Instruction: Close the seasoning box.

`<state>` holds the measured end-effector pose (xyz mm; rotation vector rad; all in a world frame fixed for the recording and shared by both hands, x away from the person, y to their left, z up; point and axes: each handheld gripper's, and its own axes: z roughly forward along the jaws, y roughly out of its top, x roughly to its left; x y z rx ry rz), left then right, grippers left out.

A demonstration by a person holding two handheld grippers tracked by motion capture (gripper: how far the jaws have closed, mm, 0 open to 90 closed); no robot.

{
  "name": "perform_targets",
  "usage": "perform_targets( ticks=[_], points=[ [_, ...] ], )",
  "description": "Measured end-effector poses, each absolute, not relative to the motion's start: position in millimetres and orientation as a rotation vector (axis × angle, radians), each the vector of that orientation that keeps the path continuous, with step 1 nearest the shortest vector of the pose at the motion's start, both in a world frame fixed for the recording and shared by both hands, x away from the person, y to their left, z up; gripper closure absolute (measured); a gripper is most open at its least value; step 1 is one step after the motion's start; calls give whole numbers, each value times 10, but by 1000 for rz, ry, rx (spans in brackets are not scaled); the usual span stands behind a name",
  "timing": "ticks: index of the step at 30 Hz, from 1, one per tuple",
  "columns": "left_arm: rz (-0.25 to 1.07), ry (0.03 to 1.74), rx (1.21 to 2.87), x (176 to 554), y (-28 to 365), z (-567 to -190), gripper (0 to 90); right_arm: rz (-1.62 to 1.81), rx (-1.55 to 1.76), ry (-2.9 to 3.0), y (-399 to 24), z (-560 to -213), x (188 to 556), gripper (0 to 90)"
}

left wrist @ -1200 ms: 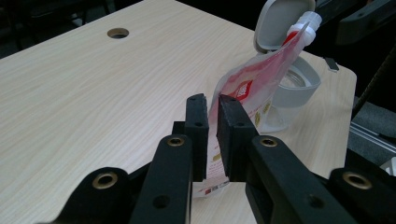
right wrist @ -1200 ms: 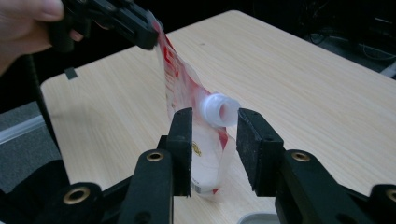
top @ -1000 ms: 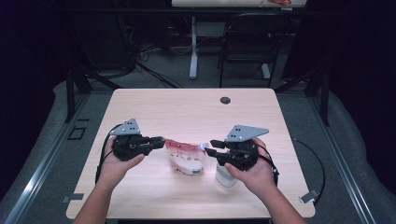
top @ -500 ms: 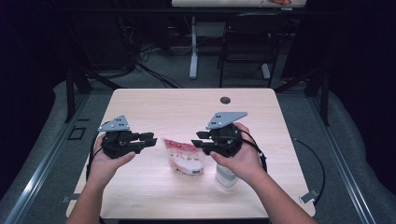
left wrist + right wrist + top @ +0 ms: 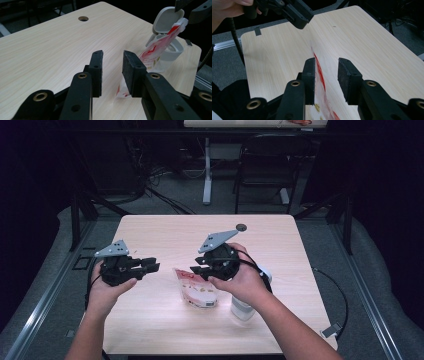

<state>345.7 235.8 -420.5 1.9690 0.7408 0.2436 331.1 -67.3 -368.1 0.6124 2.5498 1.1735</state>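
**Asker:** What could go wrong from here?

**Me:** Start with the table (image 5: 150, 330). It is bare, smooth wood, so anything I drop slides towards its near edge. Next is the white container (image 5: 243, 307), standing by the near edge, right of the middle, with its flip lid open. My right hand (image 5: 240, 280) hangs over it, and I judge that a careless swing would knock it over. Then the pouch (image 5: 197, 290). My right gripper (image 5: 325, 75) has its jaws apart around the pouch's upper edge without pinching it. If I close off-centre, I expect the film to buckle or slip out.

**Asker:** And your left?

**Me:** My left gripper (image 5: 152, 265) is released and carries nothing. It hovers over the left half of the table, well apart from the pouch. If I brought it in too low, it could shove the pouch's bottom end away.

**Asker:** How does the pouch look?

**Me:** It is flat, thin and glossy, white with red print. It sits near the middle of the table, just left of the container. In the left gripper view its far end tilts up beside the open lid and its lower end is on the wood. I'd guess it is limp and slippery.
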Motion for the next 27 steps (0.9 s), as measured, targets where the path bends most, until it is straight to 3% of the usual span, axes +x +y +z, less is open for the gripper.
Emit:
perform_targets(
  ticks=[27],
  points=[
    [256,770,1974,3435,2433,-4231,698,1016,527,2661,-250,-3792,3452,692]
  ],
)
